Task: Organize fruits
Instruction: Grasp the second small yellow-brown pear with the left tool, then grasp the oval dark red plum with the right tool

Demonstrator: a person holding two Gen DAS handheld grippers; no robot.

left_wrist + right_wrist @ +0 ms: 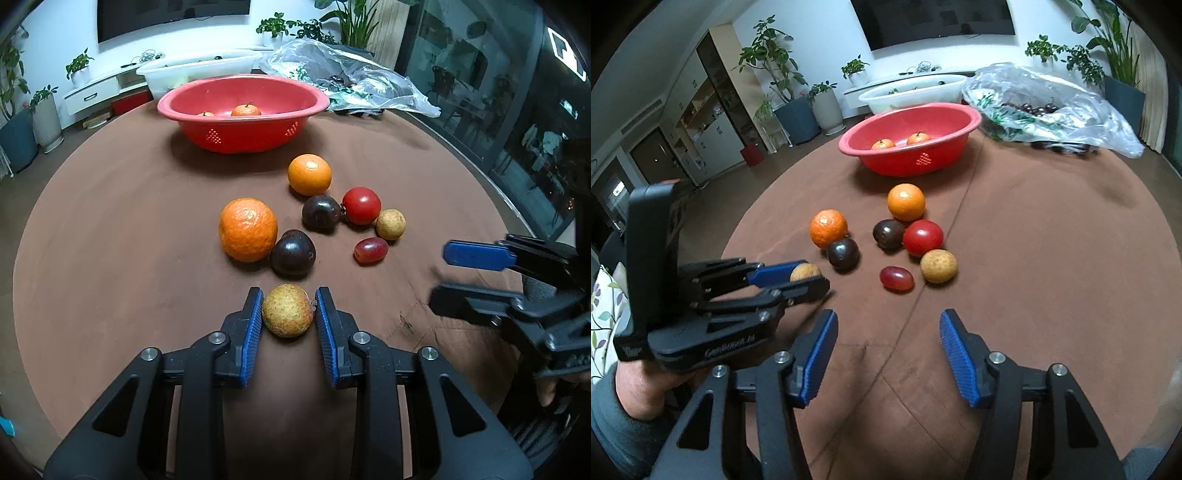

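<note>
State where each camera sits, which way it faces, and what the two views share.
Left wrist: on the left tool, looking down its fingers at a yellowish fruit clamped between them; right tool at right edge.
Right wrist: on the right tool, open over bare brown tablecloth; left tool and a hand at left.
Shared: fruit cluster, red basket.

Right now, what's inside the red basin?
Two oranges sit inside the red basin, side by side, their tops showing above the near rim. The wall hides their lower halves and the basin floor, so anything lying lower in there can't be seen.
</note>
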